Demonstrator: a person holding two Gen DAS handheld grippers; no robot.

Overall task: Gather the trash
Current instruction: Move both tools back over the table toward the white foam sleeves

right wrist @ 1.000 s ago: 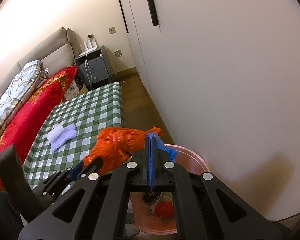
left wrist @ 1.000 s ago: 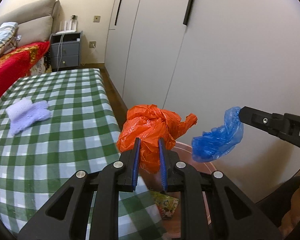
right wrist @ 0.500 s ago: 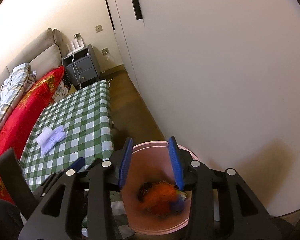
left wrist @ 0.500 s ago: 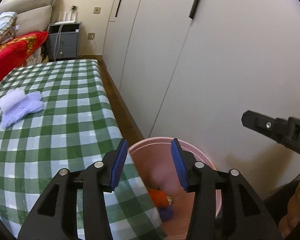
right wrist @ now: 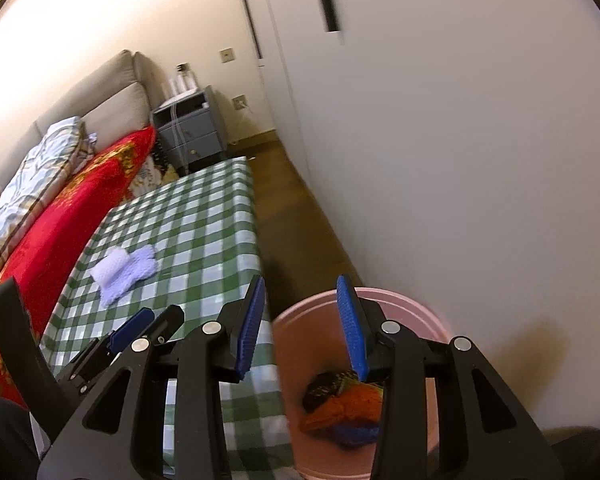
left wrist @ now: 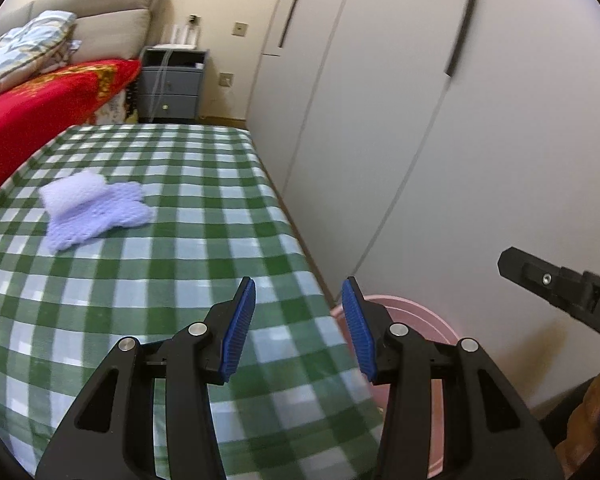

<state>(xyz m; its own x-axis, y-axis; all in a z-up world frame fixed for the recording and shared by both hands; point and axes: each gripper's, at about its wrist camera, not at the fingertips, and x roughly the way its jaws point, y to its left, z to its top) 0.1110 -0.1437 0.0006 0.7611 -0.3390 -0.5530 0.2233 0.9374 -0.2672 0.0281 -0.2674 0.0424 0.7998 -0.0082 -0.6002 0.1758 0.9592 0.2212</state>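
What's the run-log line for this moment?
left gripper: open, empty | right gripper: open, empty | orange bag: in pink bin | lavender cloth: on checked table

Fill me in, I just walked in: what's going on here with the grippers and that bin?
A person is collecting trash with two handheld grippers. The left gripper and right gripper are both open and empty. An orange bag and a blue bag lie inside the pink bin. A lavender knitted cloth is on the green checked tablecloth.
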